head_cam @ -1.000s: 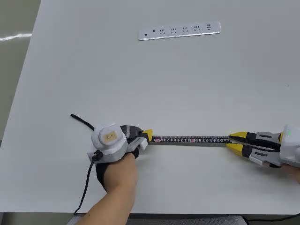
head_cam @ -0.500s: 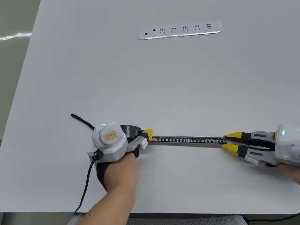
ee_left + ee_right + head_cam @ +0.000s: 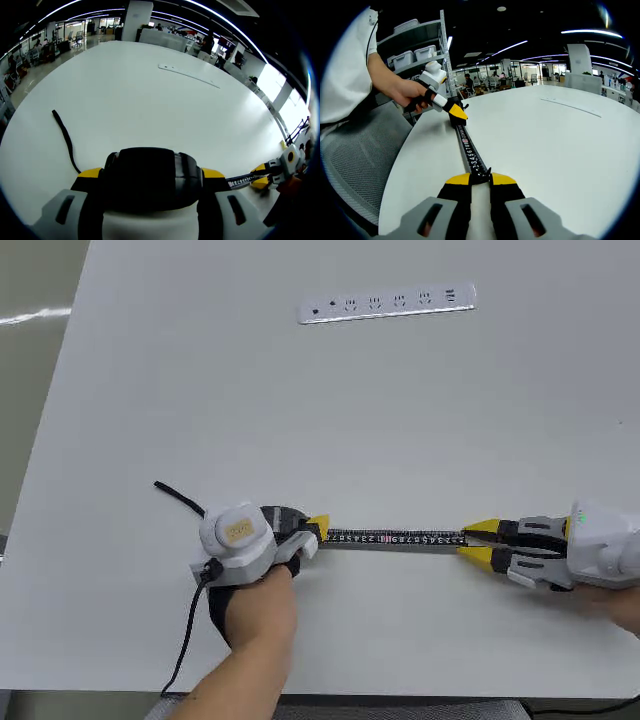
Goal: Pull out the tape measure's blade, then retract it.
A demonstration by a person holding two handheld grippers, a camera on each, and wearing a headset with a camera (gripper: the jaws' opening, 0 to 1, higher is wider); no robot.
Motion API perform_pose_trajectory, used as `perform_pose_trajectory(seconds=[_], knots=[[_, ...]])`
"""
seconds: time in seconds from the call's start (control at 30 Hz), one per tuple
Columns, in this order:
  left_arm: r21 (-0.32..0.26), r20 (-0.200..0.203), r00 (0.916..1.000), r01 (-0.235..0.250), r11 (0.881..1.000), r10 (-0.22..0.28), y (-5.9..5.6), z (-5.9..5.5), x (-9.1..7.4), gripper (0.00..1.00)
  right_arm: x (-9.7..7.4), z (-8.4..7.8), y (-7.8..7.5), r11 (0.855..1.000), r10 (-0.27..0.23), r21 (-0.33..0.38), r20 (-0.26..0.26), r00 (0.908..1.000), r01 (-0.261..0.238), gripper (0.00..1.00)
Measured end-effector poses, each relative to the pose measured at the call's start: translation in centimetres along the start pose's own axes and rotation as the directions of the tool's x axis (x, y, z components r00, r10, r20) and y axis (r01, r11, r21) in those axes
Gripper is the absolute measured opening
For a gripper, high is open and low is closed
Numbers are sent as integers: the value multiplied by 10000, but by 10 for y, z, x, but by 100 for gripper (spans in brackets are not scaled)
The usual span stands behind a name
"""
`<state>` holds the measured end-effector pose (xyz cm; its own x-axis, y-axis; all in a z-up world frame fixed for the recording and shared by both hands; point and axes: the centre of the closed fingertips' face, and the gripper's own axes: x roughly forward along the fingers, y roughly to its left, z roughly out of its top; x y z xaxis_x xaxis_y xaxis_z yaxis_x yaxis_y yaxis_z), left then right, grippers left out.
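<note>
As right claw (image 3: 466, 539) pinches it, blade (image 3: 390, 538) runs left-right.

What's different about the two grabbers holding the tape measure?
The left gripper clamps the fat black case, while the right gripper pinches the tip of the thin blade. The left gripper's jaws stand wide apart around the case; the right gripper's jaws are nearly together. Both have yellow tips, both are gripping, and both sit low over the white table.
</note>
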<state>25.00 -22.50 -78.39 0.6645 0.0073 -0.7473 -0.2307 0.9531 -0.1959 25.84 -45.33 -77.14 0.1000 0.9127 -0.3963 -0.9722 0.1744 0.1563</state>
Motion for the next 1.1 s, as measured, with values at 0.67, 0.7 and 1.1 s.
perform_pose_trajectory(seconds=[0.67, 0.7, 1.1], knots=[[9, -41, 10000, 1, 10000, -1, 0, 0, 0, 74, 10, 6, 0, 9999, 128, -57, 68, 9999, -128, 12], [11, -41, 10000, 1, 10000, -1, 0, 0, 0, 74, 11, 6, 0, 9999, 131, -49, 80, 9999, -131, 12], [11, -29, 10000, 6, 10000, -6, 0, -1, 0, 74, 20, 8, 0, 9999, 163, -24, 81, 9998, -163, 12]])
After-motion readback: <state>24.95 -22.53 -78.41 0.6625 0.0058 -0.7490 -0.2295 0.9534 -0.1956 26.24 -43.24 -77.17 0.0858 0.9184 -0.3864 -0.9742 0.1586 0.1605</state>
